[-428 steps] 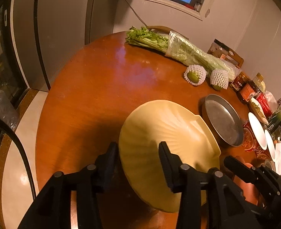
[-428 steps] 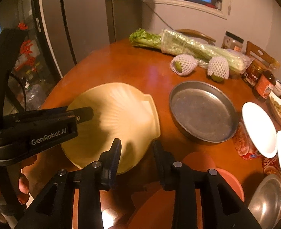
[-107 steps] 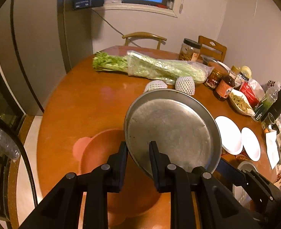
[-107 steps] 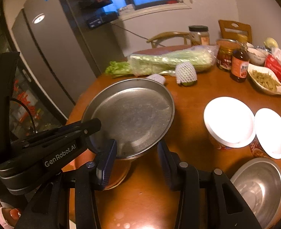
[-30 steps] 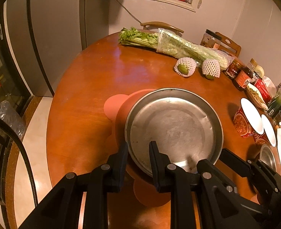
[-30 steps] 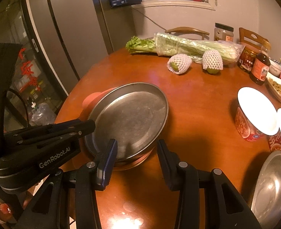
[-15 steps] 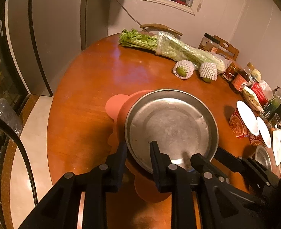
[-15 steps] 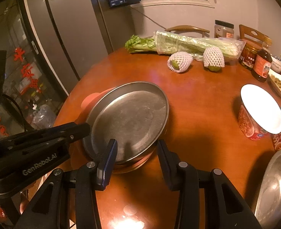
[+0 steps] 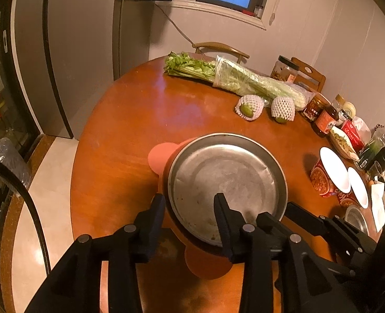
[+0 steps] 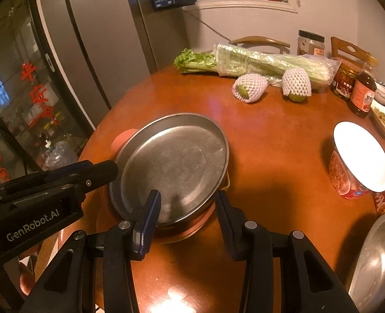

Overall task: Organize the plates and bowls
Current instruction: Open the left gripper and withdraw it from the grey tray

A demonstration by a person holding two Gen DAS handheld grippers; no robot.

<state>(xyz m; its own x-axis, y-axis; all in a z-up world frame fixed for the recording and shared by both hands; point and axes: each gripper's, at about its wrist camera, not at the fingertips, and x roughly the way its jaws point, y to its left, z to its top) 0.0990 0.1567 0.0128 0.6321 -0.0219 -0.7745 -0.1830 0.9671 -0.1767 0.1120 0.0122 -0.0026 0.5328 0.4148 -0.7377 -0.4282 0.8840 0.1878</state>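
Steel pan (image 9: pixel 226 180) stacked on pink plate (image 9: pixel 161 154), on the bench (image 9: pixel 129 120).
Left tongs (image 9: pixel 189 208) have just been opening, straddling its rim unclamped; right tongs (image 10: pixel 187 206) apart.

Ahead of your left gripper (image 9: pixel 189 208) the metal pan (image 9: pixel 226 182) blocks the way; leftward the table (image 9: pixel 119 135) lies bare; jars (image 9: pixel 323 117) crowd its right.

You're in a home kitchen: grey fridge (image 10: pixel 93 52) beside the round wooden dining table (image 9: pixel 140 120), bagged celery (image 9: pixel 244 80) on it.
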